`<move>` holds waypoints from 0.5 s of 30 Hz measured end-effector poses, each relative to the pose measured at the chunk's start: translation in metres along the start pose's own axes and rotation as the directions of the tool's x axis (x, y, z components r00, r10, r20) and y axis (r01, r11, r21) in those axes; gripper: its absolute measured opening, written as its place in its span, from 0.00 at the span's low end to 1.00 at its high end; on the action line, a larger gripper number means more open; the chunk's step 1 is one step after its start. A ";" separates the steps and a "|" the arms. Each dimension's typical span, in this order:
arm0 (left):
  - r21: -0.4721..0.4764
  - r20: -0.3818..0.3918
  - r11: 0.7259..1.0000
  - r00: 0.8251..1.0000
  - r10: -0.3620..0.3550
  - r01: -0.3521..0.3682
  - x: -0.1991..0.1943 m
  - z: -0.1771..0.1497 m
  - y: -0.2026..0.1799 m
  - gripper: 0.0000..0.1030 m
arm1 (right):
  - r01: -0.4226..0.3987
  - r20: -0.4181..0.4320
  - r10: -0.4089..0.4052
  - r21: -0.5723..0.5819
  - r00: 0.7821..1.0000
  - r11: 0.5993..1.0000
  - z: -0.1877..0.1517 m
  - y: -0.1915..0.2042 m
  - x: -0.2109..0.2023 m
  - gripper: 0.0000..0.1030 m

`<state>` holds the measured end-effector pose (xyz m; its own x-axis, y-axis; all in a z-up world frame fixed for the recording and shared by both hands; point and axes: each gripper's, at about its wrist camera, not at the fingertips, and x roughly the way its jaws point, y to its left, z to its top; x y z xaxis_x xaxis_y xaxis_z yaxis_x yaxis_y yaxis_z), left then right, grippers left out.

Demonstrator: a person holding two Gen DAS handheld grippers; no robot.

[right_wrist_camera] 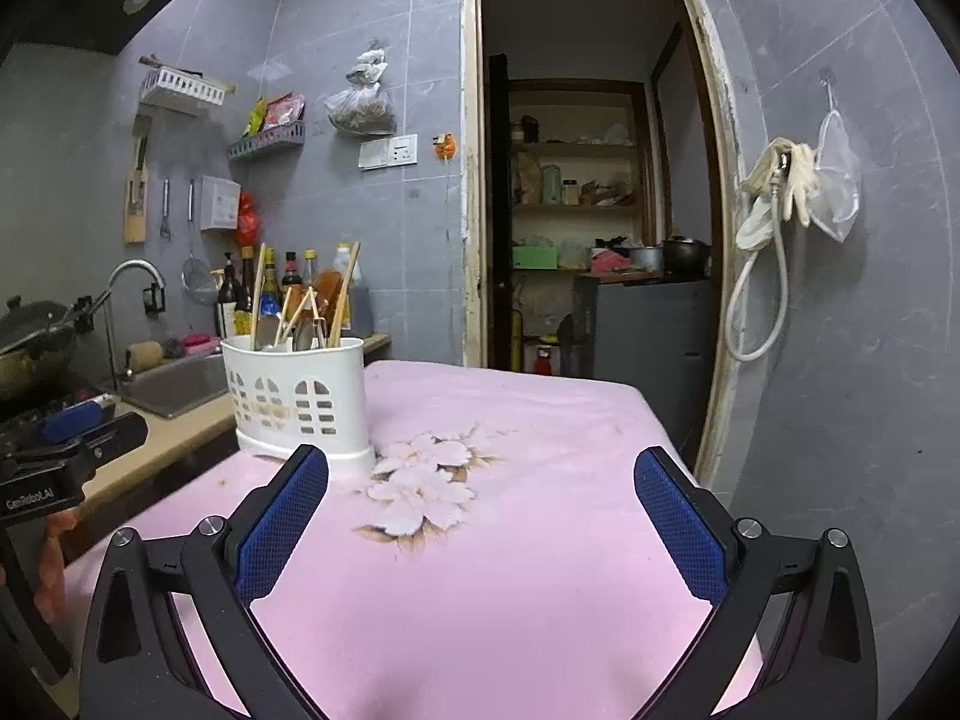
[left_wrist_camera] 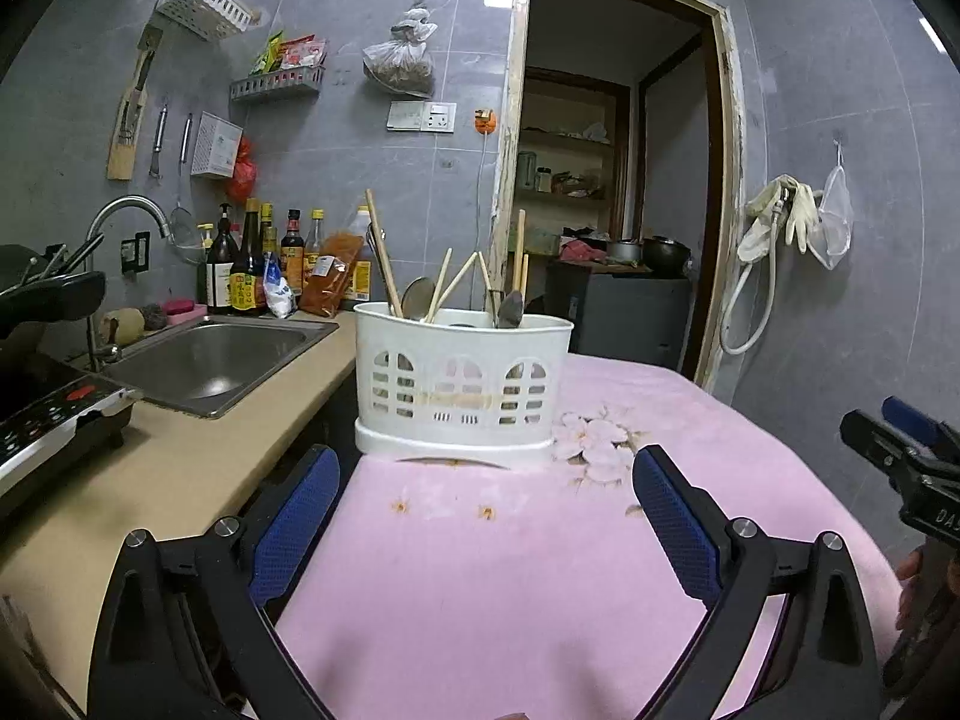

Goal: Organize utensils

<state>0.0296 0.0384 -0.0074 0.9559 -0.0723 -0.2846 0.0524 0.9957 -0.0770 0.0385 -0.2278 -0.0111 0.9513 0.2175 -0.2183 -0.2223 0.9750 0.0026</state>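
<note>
A white slotted utensil holder [left_wrist_camera: 462,384] stands upright on the pink flowered cloth [left_wrist_camera: 480,570], near its left edge. It holds several wooden chopsticks [left_wrist_camera: 384,252] and metal spoons [left_wrist_camera: 510,306]. It also shows in the right wrist view [right_wrist_camera: 297,399] at the left. My left gripper [left_wrist_camera: 486,474] is open and empty, just in front of the holder. My right gripper [right_wrist_camera: 480,474] is open and empty over the cloth, to the right of the holder. Each gripper shows at the edge of the other's view, the right gripper [left_wrist_camera: 900,450] and the left gripper [right_wrist_camera: 66,438].
A beige counter [left_wrist_camera: 180,468] with a steel sink [left_wrist_camera: 216,360], faucet and several sauce bottles [left_wrist_camera: 252,270] lies to the left. An induction cooker [left_wrist_camera: 54,420] sits at the near left. An open doorway [left_wrist_camera: 606,210] is behind the table. A grey wall with hanging gloves [left_wrist_camera: 780,216] is at the right.
</note>
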 end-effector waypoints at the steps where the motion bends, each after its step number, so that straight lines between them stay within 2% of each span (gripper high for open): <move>1: 0.002 -0.001 1.000 1.000 0.003 -0.003 -0.001 -0.002 -0.001 0.93 | 0.007 0.002 -0.007 -0.005 1.000 1.000 -0.001 0.001 -0.003 1.00; 9: 0.006 0.025 1.000 0.999 0.023 -0.023 -0.011 -0.012 -0.003 0.93 | 0.058 0.022 -0.057 -0.031 0.998 0.998 -0.011 0.009 -0.015 1.00; 15: 0.005 0.037 1.000 0.999 0.029 -0.029 -0.014 -0.013 -0.003 0.93 | 0.057 0.021 -0.056 -0.033 0.998 0.998 -0.012 0.012 -0.017 1.00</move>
<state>0.0123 0.0362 -0.0152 0.9670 -0.0412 -0.2514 0.0260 0.9976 -0.0637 0.0174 -0.2207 -0.0195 0.9666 0.1632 -0.1976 -0.1746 0.9837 -0.0419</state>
